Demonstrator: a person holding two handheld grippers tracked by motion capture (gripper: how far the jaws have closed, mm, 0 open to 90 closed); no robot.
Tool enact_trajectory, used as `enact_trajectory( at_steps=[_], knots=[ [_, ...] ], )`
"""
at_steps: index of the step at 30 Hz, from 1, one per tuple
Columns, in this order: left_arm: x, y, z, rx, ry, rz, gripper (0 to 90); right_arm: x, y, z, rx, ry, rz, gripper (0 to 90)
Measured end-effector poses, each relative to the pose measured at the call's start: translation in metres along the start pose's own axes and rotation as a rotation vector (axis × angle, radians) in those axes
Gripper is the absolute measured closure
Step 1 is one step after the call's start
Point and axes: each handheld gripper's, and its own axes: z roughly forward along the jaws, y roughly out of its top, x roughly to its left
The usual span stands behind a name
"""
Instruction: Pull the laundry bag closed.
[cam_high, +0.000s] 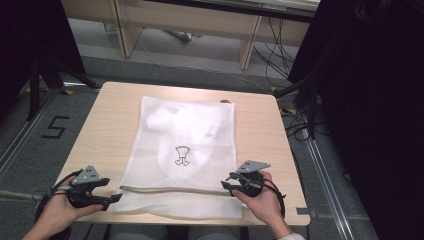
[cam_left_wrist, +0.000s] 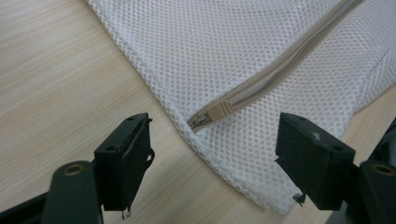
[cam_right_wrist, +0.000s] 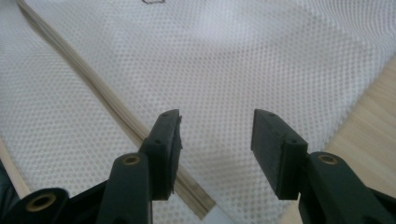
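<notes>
A large white mesh laundry bag (cam_high: 185, 150), rectangular and finely netted, lies flat in the middle of the pale wooden bench (cam_high: 110, 120), its near edge reaching almost to the bench's front rim. Through the netting a white garment shows as a paler, cloudy shape, with a small dark outline print (cam_high: 182, 155) on it about mid-bag. A beige zip (cam_left_wrist: 275, 65) runs across the bag near its front edge; its beige slider (cam_left_wrist: 218, 110) sits at the bag's left end, close to the corner. The left tongs (cam_left_wrist: 212, 151) hang released at that corner, jaws wide apart on either side of the slider, gripping nothing. The right tongs (cam_right_wrist: 215, 144) hover over the bag's right front part, likewise released, the zip line passing beside one jaw.
</notes>
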Motion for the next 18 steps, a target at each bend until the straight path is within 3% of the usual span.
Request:
enact_trajectory(
  at_steps=[1,2,3,4,9,11,13,14,18],
  knots=[
    [0.0,0.0,0.0,0.0,0.0,0.0,26.3,0.0,0.0,0.0,0.0,0.0,0.0,54.1],
    [0.0,-0.001,-0.002,0.011,0.007,0.004,26.3,0.004,0.004,0.001,-0.002,-0.006,-0.046,55.9],
    [0.0,-0.001,-0.002,0.011,0.007,0.004,26.3,0.005,0.006,0.0,0.029,0.01,-0.045,56.5],
    [0.0,-0.003,-0.002,0.001,0.006,-0.016,26.3,0.007,0.007,0.005,-0.011,0.011,-0.054,56.9],
    [0.001,-0.004,-0.003,0.0,-0.006,-0.026,26.4,0.016,0.015,0.013,-0.005,0.04,-0.081,57.6],
    [0.001,-0.004,-0.002,0.0,-0.002,-0.017,26.4,0.022,0.02,0.015,0.033,0.076,-0.105,57.6],
    [0.001,-0.004,-0.002,0.001,-0.006,-0.023,26.3,0.024,0.022,0.016,0.034,0.075,-0.118,57.6],
    [0.0,-0.004,-0.001,-0.014,-0.004,-0.039,26.3,0.027,0.023,0.02,0.0,0.08,-0.111,57.6],
    [-0.001,-0.005,0.0,-0.007,-0.003,-0.043,26.1,0.038,0.033,0.026,0.027,0.109,-0.141,58.7]
  ],
)
